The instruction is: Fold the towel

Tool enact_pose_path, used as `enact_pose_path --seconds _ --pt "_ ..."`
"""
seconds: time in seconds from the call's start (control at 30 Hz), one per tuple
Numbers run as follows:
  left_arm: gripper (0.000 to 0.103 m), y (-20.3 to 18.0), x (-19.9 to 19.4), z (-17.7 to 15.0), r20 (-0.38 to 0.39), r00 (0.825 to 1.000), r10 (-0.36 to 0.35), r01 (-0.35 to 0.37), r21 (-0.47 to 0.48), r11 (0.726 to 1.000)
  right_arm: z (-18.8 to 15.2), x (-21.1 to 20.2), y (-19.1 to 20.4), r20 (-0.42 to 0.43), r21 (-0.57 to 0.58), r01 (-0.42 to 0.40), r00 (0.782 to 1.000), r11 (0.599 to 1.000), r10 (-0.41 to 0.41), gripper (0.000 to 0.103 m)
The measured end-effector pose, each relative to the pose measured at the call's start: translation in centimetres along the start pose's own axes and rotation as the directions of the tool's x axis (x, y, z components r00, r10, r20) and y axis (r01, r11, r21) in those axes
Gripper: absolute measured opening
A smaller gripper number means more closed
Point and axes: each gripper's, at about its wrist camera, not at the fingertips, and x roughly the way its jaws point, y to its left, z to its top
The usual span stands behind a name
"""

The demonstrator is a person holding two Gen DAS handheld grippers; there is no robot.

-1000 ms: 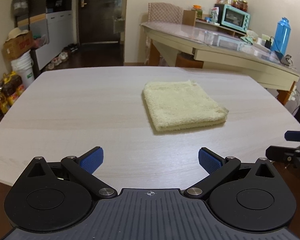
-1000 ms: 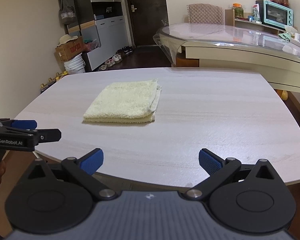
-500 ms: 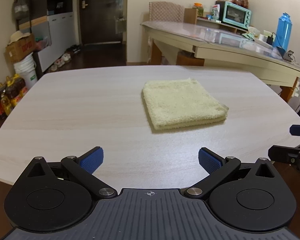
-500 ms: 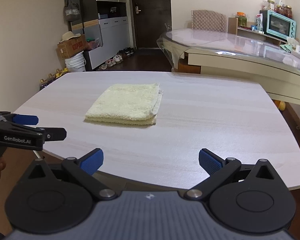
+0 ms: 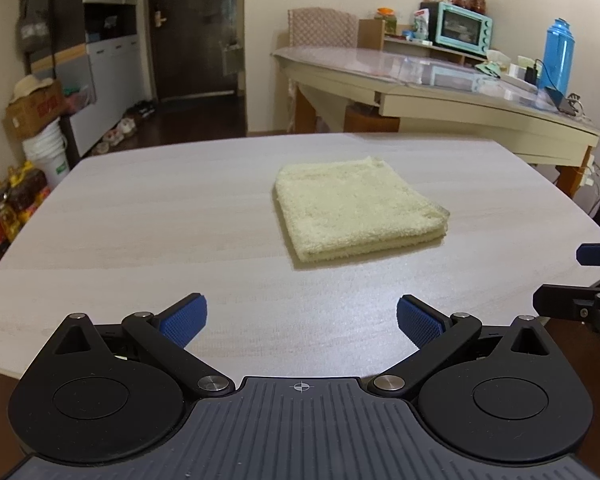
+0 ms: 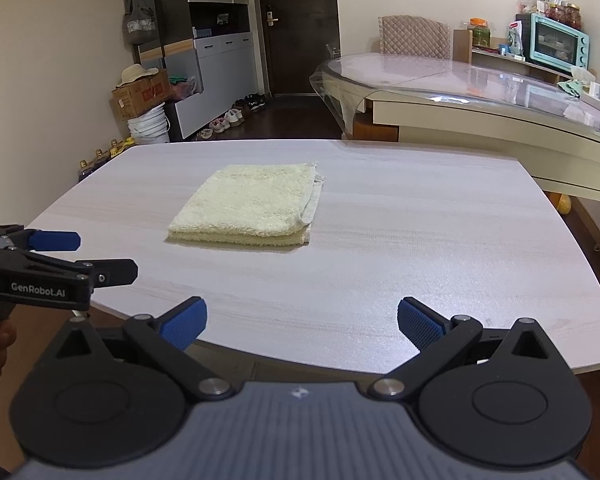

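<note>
— Where's the pale yellow folded terry towel sitting?
— Mid pale wood-grain counter, at twelve o'clock from both tongs.
— The left tongs and right tongs?
— Gaping wide, gripping nothing, hanging near the counter's edge.

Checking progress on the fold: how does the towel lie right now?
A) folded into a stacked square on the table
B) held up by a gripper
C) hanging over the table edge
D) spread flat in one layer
A: the towel lies on the table as a square, its layered edges visible, with both grippers open and away from it.

Fluffy terry-cloth towel lies on a matt, pale wood-grain table.
</note>
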Motion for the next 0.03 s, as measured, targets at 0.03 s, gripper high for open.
enact_pose_path --seconds 0.03 --pt "0.103 0.04 -0.06 0.00 0.005 1.000 -0.012 0.012 -0.005 1.000 0.00 0.01 -0.02 0.000 0.000 0.000 1.000 1.000 0.000 0.103"
